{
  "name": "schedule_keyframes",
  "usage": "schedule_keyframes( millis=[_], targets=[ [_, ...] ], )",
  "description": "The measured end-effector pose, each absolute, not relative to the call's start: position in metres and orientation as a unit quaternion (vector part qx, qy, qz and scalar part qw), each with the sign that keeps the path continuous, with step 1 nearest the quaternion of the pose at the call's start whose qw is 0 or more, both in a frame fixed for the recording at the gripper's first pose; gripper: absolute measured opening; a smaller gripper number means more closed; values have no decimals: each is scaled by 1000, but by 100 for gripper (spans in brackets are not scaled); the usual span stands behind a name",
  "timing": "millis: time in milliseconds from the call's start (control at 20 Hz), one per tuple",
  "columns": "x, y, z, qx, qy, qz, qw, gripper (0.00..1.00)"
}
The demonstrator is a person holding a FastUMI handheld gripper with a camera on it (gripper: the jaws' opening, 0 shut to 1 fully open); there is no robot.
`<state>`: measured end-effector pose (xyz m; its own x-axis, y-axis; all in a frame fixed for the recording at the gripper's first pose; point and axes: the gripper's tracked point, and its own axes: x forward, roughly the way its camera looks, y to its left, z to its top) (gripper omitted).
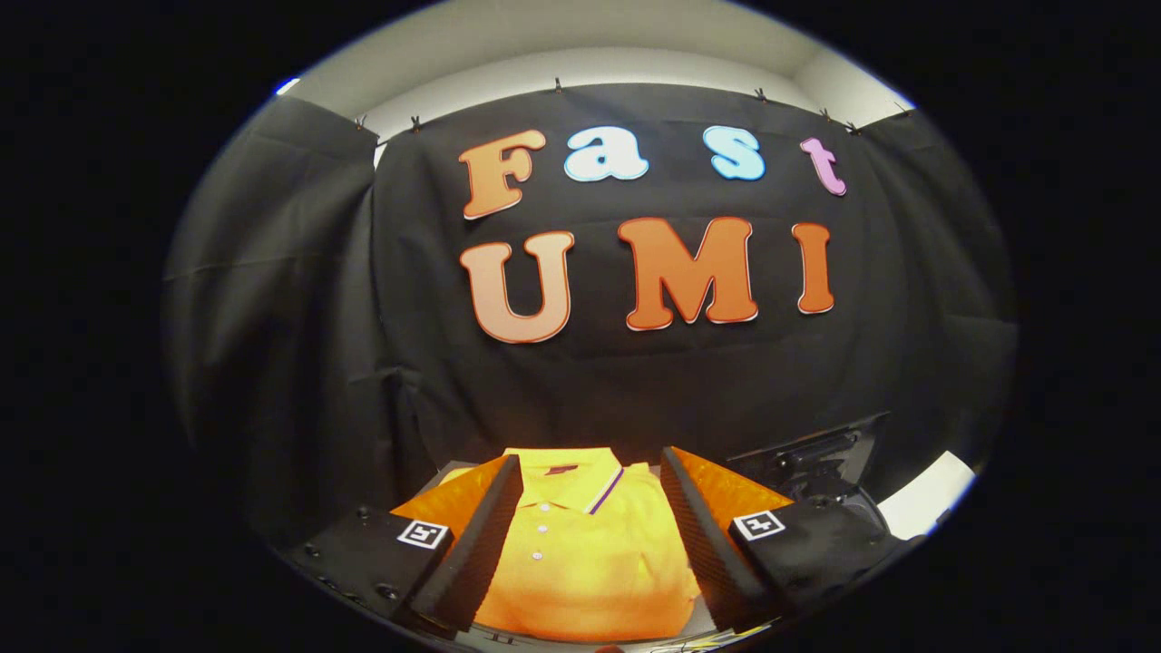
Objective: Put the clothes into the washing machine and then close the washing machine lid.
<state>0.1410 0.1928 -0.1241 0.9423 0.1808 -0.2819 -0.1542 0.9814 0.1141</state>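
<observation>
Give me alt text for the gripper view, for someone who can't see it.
The gripper is open, its two fingers spread to either side of a folded orange polo shirt lying flat just ahead of them, touching nothing. Beyond the shirt hangs the booth's black cloth wall, with a dark piece of equipment to one side.

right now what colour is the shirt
Yellow-orange, with a striped collar edge; the shirt shows between the open gripper fingers, gripper view.

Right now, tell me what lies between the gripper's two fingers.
In the gripper view, the folded orange polo shirt lies between the open gripper's fingers, seen below them, neither pressing on it.
</observation>
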Motion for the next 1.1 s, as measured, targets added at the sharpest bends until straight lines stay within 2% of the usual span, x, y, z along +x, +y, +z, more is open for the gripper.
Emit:
schedule_keyframes(
  millis=[250, 450, 800, 1100],
  targets=[
    [174, 235, -200, 54, 260, 78, 961, 98],
    [186, 251, -234, 33, 313, 75, 946, 98],
    [188, 254, -273, 19, 379, 58, 924, 99],
    [187, 253, -273, 10, 400, 42, 916, 100]
  ],
)
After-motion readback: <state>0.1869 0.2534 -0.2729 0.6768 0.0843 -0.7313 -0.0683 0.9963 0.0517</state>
